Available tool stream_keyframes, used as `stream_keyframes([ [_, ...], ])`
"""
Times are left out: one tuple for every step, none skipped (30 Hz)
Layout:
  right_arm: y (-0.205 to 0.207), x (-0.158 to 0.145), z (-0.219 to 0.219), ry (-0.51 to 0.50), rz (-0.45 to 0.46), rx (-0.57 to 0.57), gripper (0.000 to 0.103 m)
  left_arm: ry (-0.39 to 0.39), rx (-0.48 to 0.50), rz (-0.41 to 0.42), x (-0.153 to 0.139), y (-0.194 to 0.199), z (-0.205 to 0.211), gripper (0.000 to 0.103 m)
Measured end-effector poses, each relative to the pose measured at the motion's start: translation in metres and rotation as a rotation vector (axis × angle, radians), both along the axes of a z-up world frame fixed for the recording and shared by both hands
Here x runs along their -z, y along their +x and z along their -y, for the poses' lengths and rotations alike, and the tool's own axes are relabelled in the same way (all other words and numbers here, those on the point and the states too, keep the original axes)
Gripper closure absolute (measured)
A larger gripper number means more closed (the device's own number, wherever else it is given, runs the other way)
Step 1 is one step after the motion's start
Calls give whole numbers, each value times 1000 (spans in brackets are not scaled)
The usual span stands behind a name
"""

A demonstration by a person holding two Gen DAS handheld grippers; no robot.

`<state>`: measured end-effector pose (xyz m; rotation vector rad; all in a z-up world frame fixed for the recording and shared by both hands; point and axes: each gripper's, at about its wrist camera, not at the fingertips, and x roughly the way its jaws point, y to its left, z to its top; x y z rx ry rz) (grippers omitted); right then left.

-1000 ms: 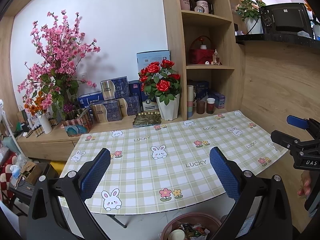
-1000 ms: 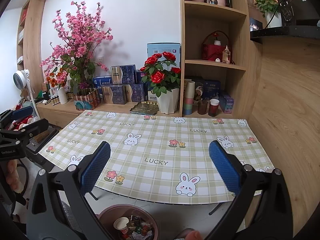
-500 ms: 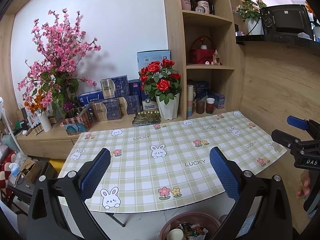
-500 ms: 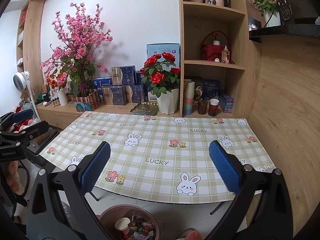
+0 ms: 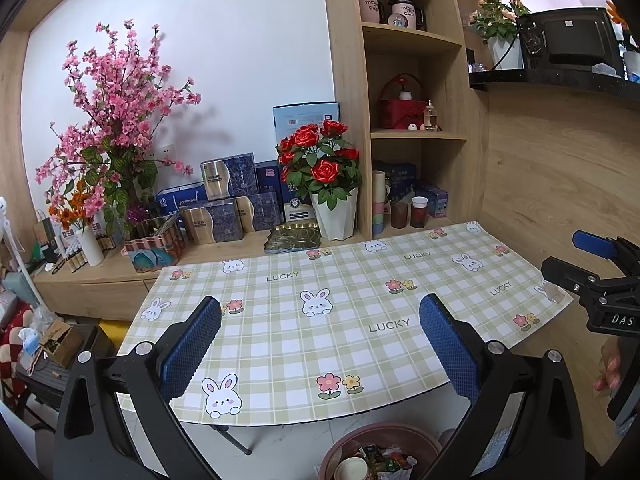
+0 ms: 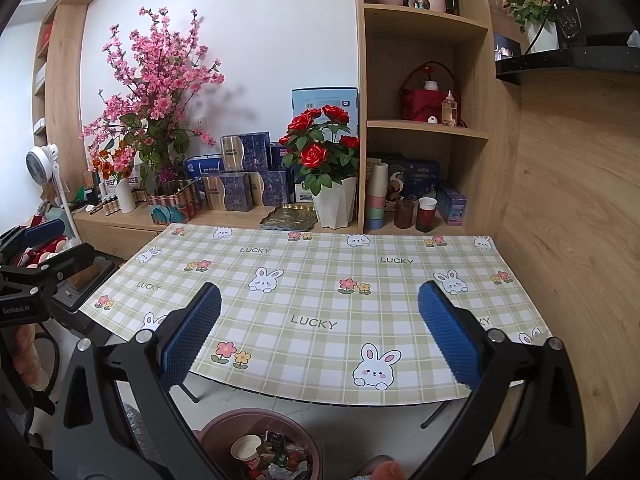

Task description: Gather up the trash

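Observation:
A brown round trash bin [image 6: 224, 426] stands on the floor below the table's near edge, holding a paper cup [image 6: 245, 447] and several wrappers; it also shows in the left wrist view [image 5: 416, 438]. My left gripper [image 5: 320, 344] is open and empty, held above the table's front edge. My right gripper [image 6: 320, 340] is open and empty at about the same height. Each gripper shows at the edge of the other's view: the right gripper [image 5: 592, 276] and the left gripper [image 6: 36, 264]. No loose trash shows on the checked tablecloth [image 6: 320, 280].
The table abuts a wooden sideboard with pink blossoms [image 6: 156, 92], blue boxes [image 6: 240, 168], a rose pot [image 6: 332, 200], a metal tray [image 6: 288, 216], stacked cups [image 6: 378, 196] and glasses. A wooden wall [image 6: 580, 240] runs along the right. Clutter and a fan [image 6: 40, 164] stand left.
Both grippers have drifted very slightly; the view is almost unchanged. Both stay open and empty.

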<state>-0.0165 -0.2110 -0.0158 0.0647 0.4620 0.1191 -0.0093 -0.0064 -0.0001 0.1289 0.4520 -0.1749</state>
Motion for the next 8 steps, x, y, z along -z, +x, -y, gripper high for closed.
stream_keyframes([
  [0,0,0,0,1,0,6,2,2,-1,0,0,0,6],
  [0,0,0,0,0,0,6,5,0,-2,0,0,1,6],
  [0,0,0,0,0,0,6,11,-2,0,0,0,2,6],
  [-2,0,1,0,0,2,6,15,-4,2,1,-1,2,6],
  [-3,0,1,0,0,3,6,19,-6,4,1,-1,3,6],
  [-3,-1,1,1,1,3,6,21,-6,5,1,-2,3,6],
  [-3,-1,1,2,0,3,6,22,-7,5,1,-2,3,6],
  [-3,0,1,1,0,3,6,24,-8,6,2,-2,4,6],
])
